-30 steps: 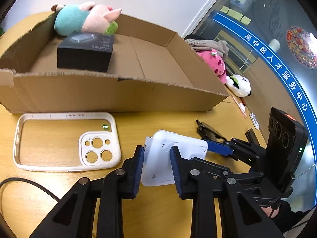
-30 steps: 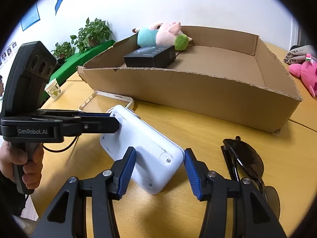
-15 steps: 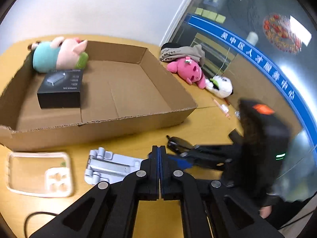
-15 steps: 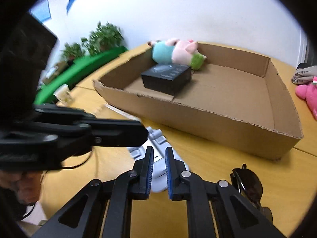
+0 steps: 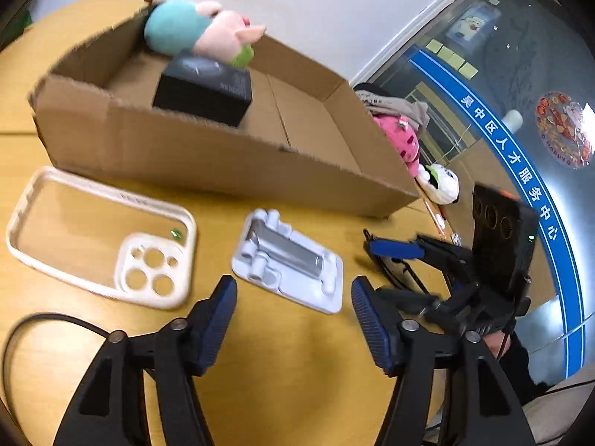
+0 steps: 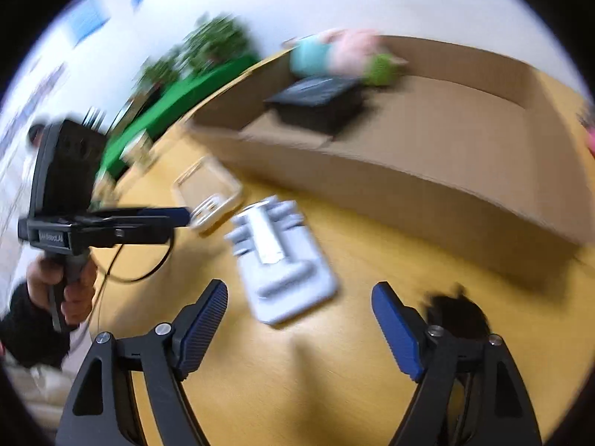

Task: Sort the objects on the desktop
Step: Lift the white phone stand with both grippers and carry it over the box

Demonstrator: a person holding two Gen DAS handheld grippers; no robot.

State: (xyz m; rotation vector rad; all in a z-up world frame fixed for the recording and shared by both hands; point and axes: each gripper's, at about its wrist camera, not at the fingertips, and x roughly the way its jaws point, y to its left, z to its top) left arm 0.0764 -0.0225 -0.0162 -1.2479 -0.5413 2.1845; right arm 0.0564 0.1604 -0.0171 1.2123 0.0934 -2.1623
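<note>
A white folding phone stand (image 5: 288, 265) lies flat on the wooden table, just ahead of my open, empty left gripper (image 5: 292, 319). It also shows in the right wrist view (image 6: 280, 256), ahead of my open, empty right gripper (image 6: 299, 329). A cream phone case (image 5: 100, 238) lies to its left. Black sunglasses (image 6: 455, 310) lie by my right finger. Behind stands a cardboard box (image 5: 208, 156) holding a black box (image 5: 204, 91) and a plush pig (image 5: 197, 31).
A black cable (image 5: 41, 325) curls at the near left. Pink and white plush toys (image 5: 416, 148) lie beyond the box's right end. The right gripper (image 5: 394, 251) shows in the left wrist view. The right wrist view is blurred.
Both grippers held the stand up a second ago, then were shut half a second ago. Now both are open wide and the stand lies flat on the table.
</note>
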